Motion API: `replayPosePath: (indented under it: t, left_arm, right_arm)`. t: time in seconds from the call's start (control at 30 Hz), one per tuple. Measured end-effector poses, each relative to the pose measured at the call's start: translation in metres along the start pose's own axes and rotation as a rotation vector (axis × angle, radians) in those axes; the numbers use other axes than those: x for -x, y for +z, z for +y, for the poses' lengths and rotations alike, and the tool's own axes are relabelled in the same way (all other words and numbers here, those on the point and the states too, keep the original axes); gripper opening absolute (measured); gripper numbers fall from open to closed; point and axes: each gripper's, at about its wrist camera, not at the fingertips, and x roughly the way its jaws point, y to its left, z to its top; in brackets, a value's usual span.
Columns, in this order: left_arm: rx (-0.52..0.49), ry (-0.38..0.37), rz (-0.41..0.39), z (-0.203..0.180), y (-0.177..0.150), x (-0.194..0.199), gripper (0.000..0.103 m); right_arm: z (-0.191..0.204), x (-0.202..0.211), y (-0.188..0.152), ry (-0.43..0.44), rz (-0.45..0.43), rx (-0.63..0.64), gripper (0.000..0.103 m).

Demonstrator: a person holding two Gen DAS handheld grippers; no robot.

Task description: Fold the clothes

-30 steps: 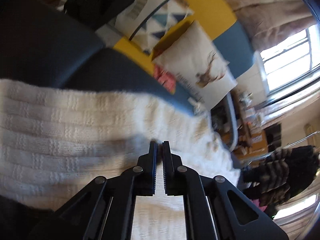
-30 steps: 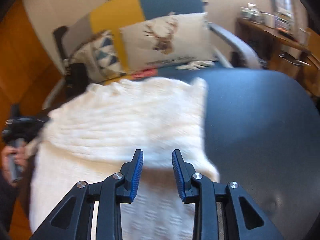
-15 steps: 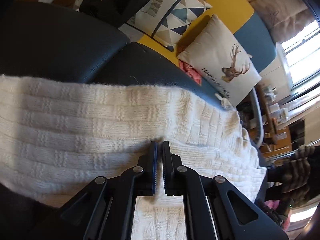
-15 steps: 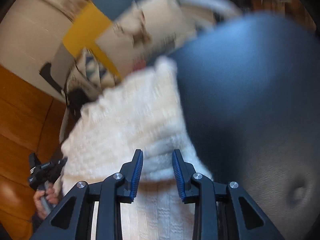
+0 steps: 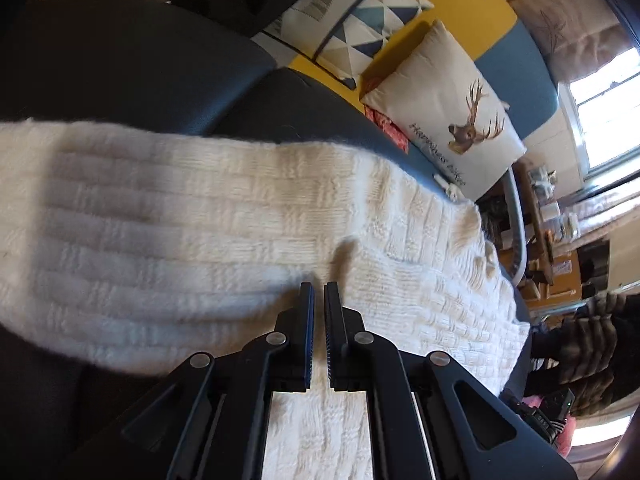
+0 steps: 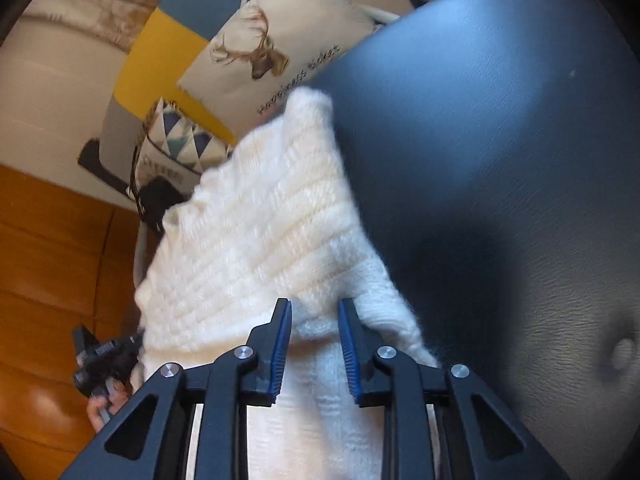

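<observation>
Sweater (image 5: 208,216), white and woolly, lies on the dark worktop (image 5: 132,64). The left gripper (image 5: 319,304) is closed tight just above it. The right gripper (image 6: 314,320) is opening, with a sweater fold between its jaws.

Fuzzy ribbed-knit white sweater (image 5: 224,216) lies on matt grained-leather cushion (image 6: 500,128).
</observation>
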Motion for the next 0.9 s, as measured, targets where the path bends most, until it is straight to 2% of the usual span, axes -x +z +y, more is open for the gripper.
replayPosePath:
  t: [0.1,0.2,0.23,0.3,0.33,0.4,0.5,0.57,0.63,0.7,0.77,0.87,0.9]
  left_arm:
    - [-0.016,-0.097,-0.044,-0.008,-0.003,0.015,0.005]
    - [-0.096,-0.135,-0.043,-0.034,-0.007,0.015,0.005]
    - [-0.135,-0.125,-0.023,-0.043,-0.008,0.009,0.006]
    - [-0.192,-0.002,0.036,-0.055,-0.01,-0.014,0.008]
    - [-0.187,0.022,0.053,-0.054,-0.011,-0.022,0.008]
    - [-0.161,0.048,0.083,-0.049,-0.012,-0.035,0.008]
    - [-0.127,-0.005,0.047,-0.046,-0.01,-0.024,0.008]
    - [-0.163,-0.058,0.005,-0.051,-0.01,-0.014,0.008]
    - [-0.193,-0.05,-0.001,-0.058,-0.011,-0.014,0.008]
    - [-0.239,0.033,0.022,-0.065,-0.011,-0.025,0.008]
    - [-0.23,0.107,0.072,-0.058,-0.014,-0.038,0.008]
    - [-0.178,0.044,0.057,-0.05,-0.014,-0.028,0.008]
    - [-0.155,0.013,0.053,-0.046,-0.015,-0.022,0.008]
  right_arm:
    - [-0.005,0.013,0.023,0.0,-0.073,0.034,0.029]
    - [-0.034,-0.004,0.056,-0.01,-0.086,0.04,0.029]
    - [-0.039,-0.015,0.066,-0.022,-0.068,0.029,0.029]
    - [0.002,-0.05,0.075,-0.078,0.001,0.032,0.029]
    - [0.018,-0.063,0.079,-0.098,0.026,0.031,0.023]
    - [0.02,-0.064,0.086,-0.097,0.004,0.013,0.021]
    - [0.032,-0.043,0.081,-0.109,-0.053,0.037,0.026]
    - [0.038,-0.03,0.077,-0.098,-0.078,0.053,0.029]
    - [0.037,-0.034,0.078,-0.099,-0.056,0.073,0.029]
    - [0.034,-0.05,0.081,-0.164,-0.017,0.097,0.029]
    - [0.03,-0.061,0.087,-0.242,-0.018,0.094,0.028]
    - [0.035,-0.047,0.084,-0.196,-0.047,0.091,0.03]
    - [0.035,-0.04,0.079,-0.148,-0.057,0.091,0.03]
